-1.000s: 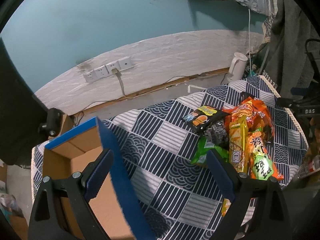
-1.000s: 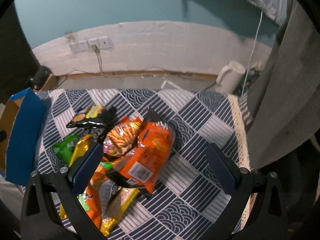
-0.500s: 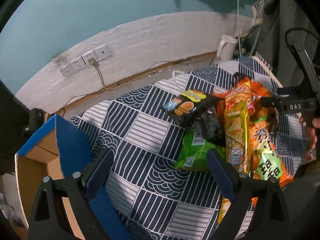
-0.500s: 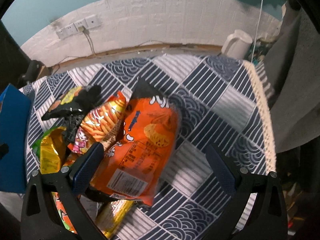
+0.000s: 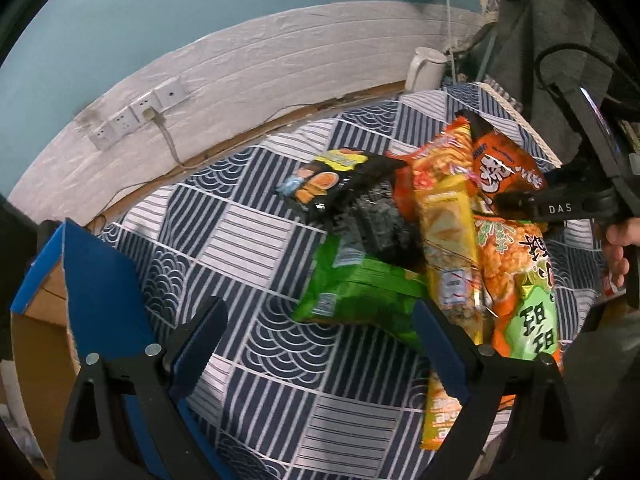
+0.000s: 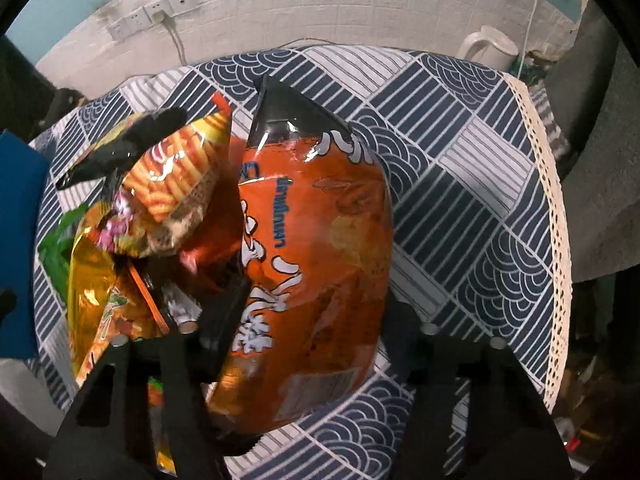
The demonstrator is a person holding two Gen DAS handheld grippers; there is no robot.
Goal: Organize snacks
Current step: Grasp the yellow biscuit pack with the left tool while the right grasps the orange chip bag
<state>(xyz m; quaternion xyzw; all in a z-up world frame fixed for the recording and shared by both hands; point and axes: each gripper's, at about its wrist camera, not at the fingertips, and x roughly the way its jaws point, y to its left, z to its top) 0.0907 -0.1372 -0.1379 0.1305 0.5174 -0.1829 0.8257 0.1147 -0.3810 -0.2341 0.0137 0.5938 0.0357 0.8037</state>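
A pile of snack packets lies on the blue-and-white patterned cloth (image 5: pixel 248 248). My left gripper (image 5: pixel 320 320) hangs open just above a green packet (image 5: pixel 360 288), with nothing gripped. Behind the green packet are a black packet (image 5: pixel 332 184), a long yellow packet (image 5: pixel 448 232) and an orange-and-green bag (image 5: pixel 516 264). In the right wrist view my right gripper (image 6: pixel 312 316) is closing its jaws on a large orange chip bag (image 6: pixel 320 240). Its left finger (image 6: pixel 228 312) presses into the bag's side. A stick-snack bag (image 6: pixel 176 184) lies just left of it.
A cardboard box with a blue flap (image 5: pixel 100 292) stands at the cloth's left edge. A white kettle (image 6: pixel 488 46) sits on the floor behind, below a wall with sockets (image 5: pixel 140 112). A hand (image 5: pixel 620 248) holds the other gripper's black body at the right. The cloth's fringed edge (image 6: pixel 556 208) runs along the right.
Both grippers have sunk toward the pile. The left swung from over the box to above the green packet. The right jaws narrowed from wide open onto the orange chip bag.
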